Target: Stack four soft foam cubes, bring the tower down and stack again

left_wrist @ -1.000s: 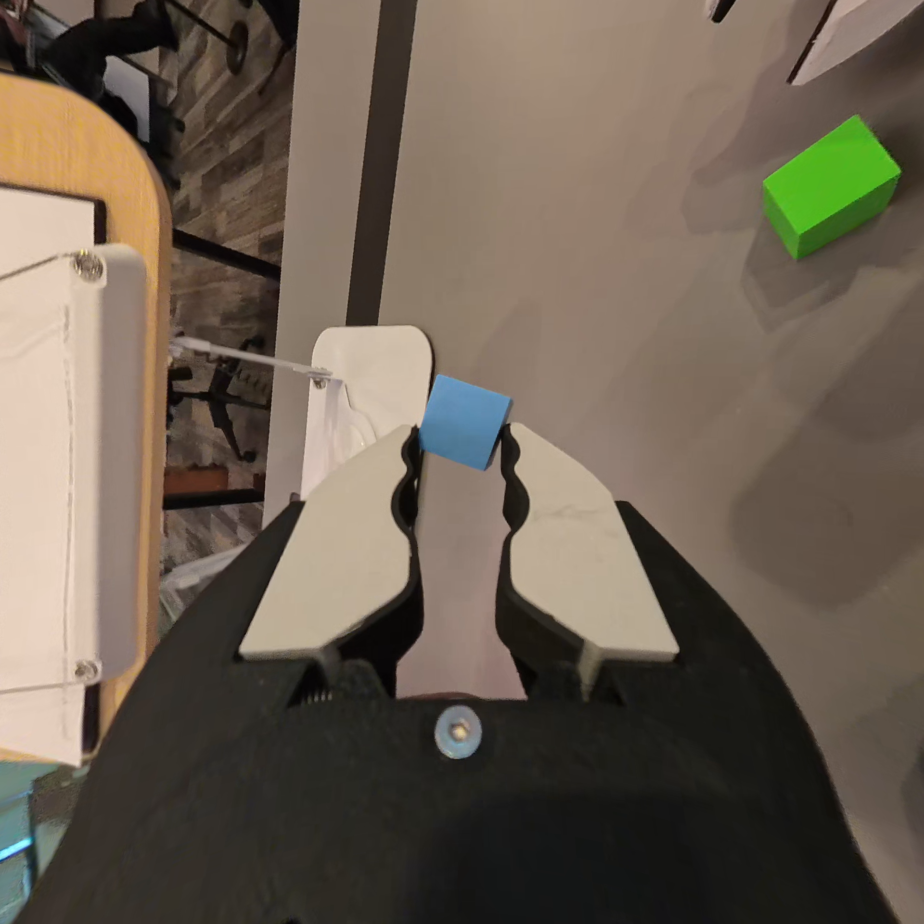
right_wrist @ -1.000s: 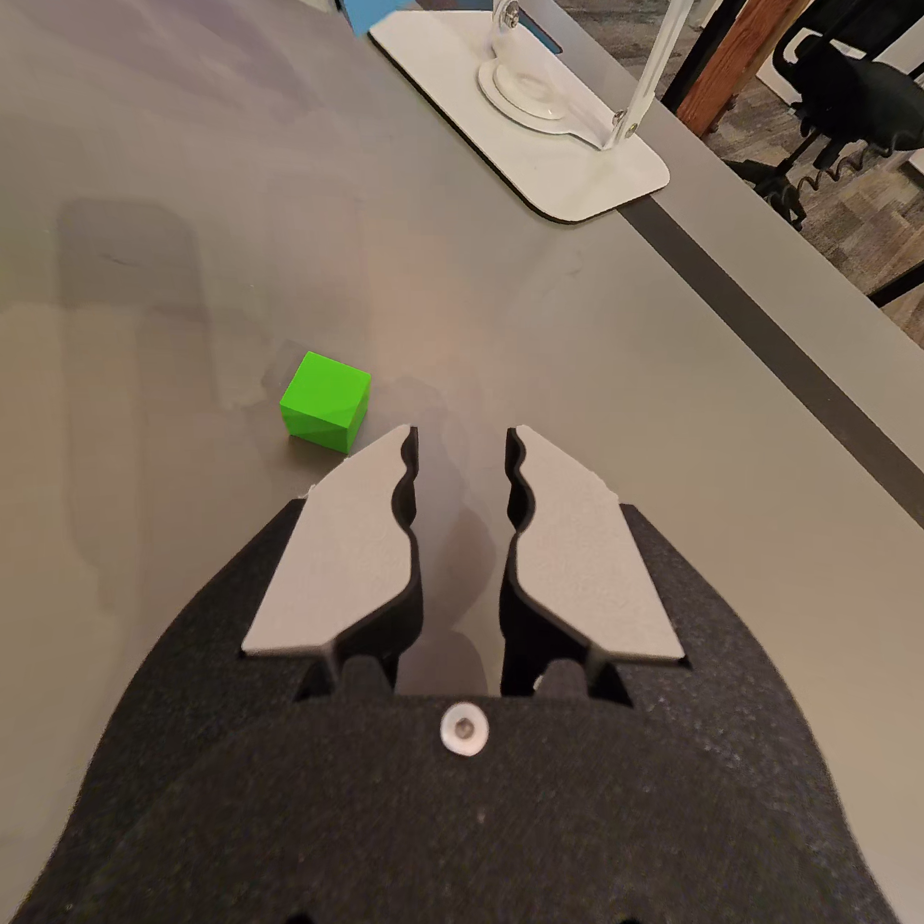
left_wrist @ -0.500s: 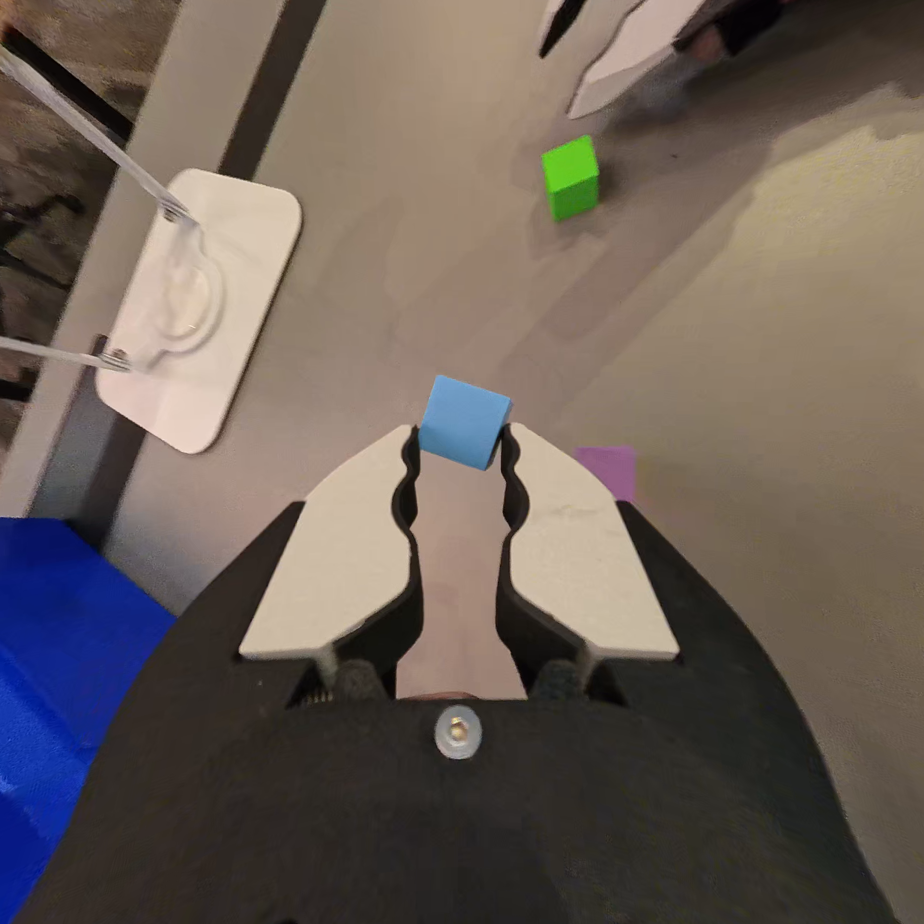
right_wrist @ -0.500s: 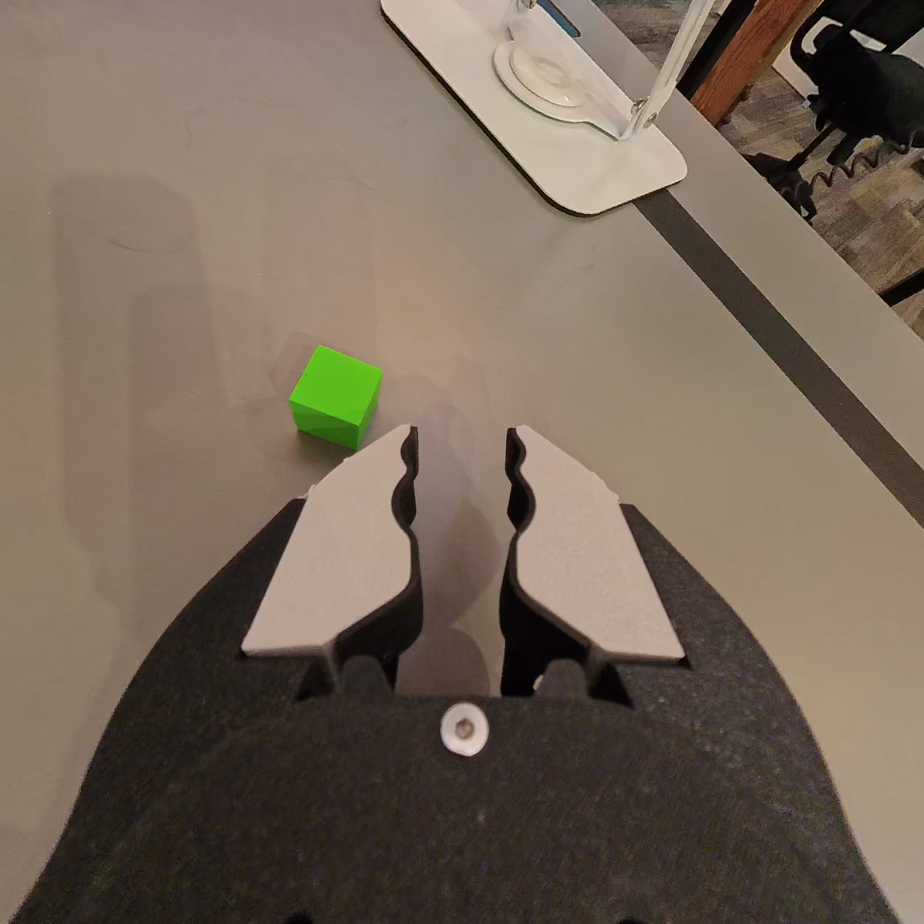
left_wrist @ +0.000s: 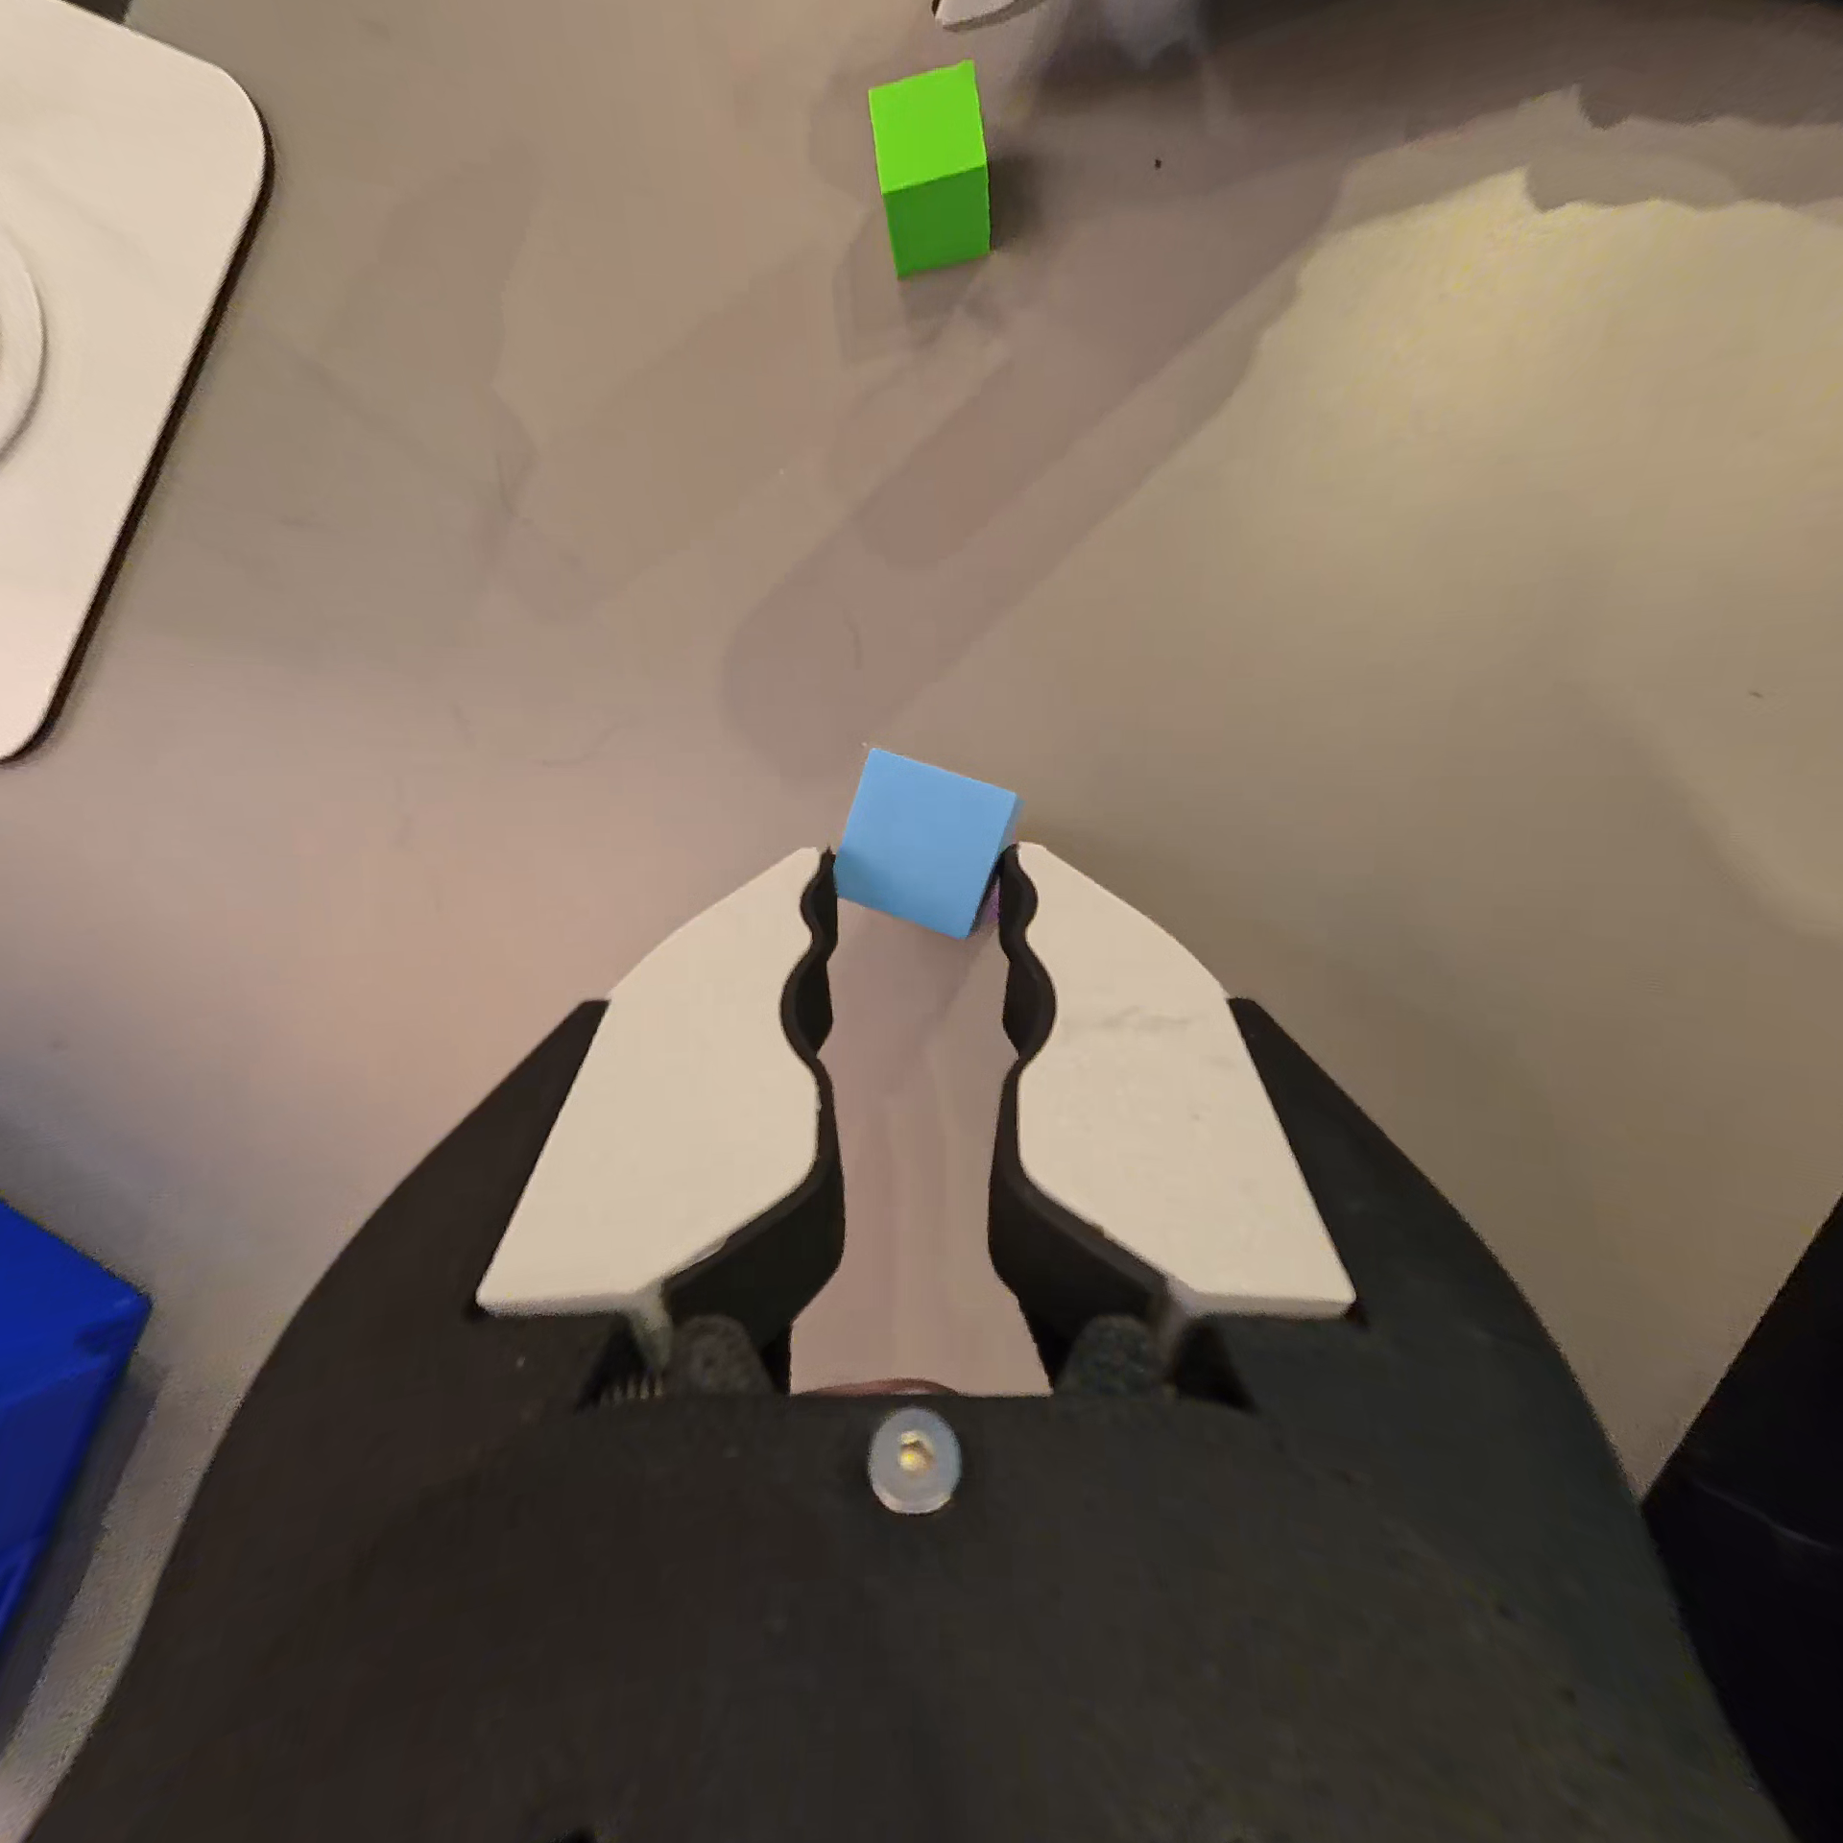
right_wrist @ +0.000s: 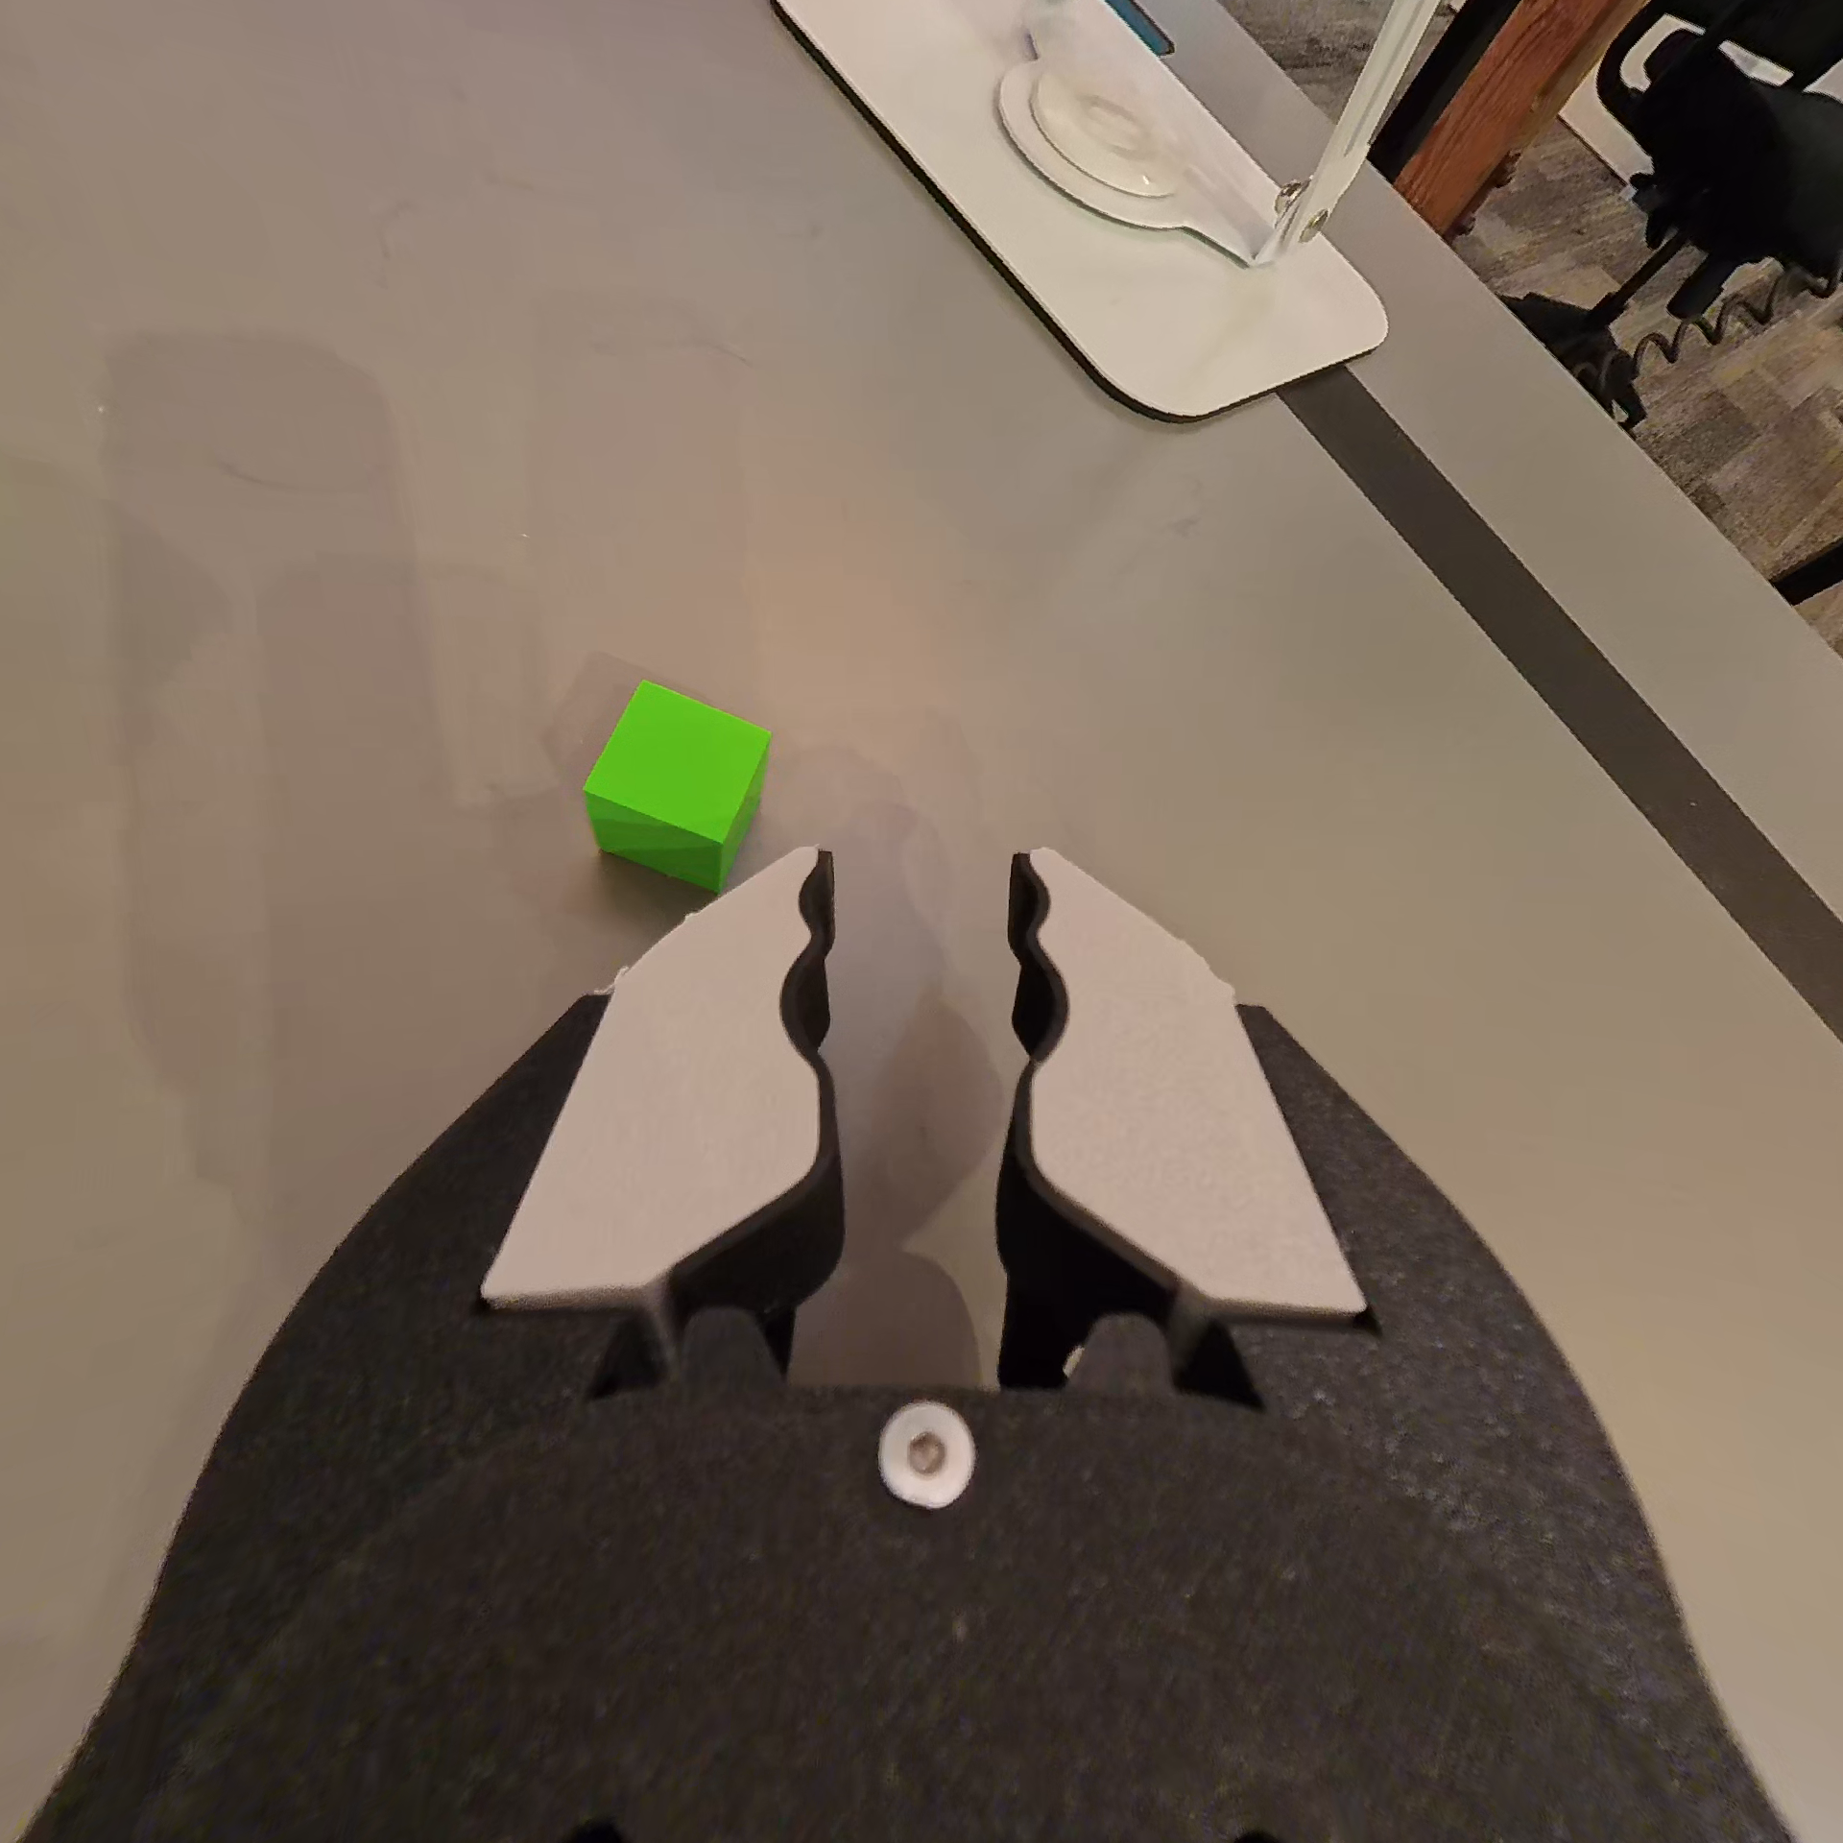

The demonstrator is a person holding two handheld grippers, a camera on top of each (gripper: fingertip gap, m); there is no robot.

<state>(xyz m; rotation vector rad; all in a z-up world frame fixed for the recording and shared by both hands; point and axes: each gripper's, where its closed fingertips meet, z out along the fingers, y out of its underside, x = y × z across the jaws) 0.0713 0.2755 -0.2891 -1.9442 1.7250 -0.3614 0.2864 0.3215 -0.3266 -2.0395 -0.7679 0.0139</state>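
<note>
Blue cube (left_wrist: 922, 848) pinched in the left gripper (left_wrist: 918, 878), swung in over the table (left_wrist: 1396, 698).
It had been out past the edge a second before; now a purple sliver showed beneath it (likely the stack base). The right gripper (right_wrist: 922, 878) stayed open and empty beside the green cube (right_wrist: 678, 783).

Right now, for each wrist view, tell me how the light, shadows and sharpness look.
Left wrist view: warm light brightens the grey table at right, broad soft shadows cross its middle, the blue cube between the fingertips is sharp, and the green cube looks stretched near the top edge. Right wrist view: even, sharp light; faint shadows lie beside the green cube; wide-angle bending skews the white base plate.
</note>
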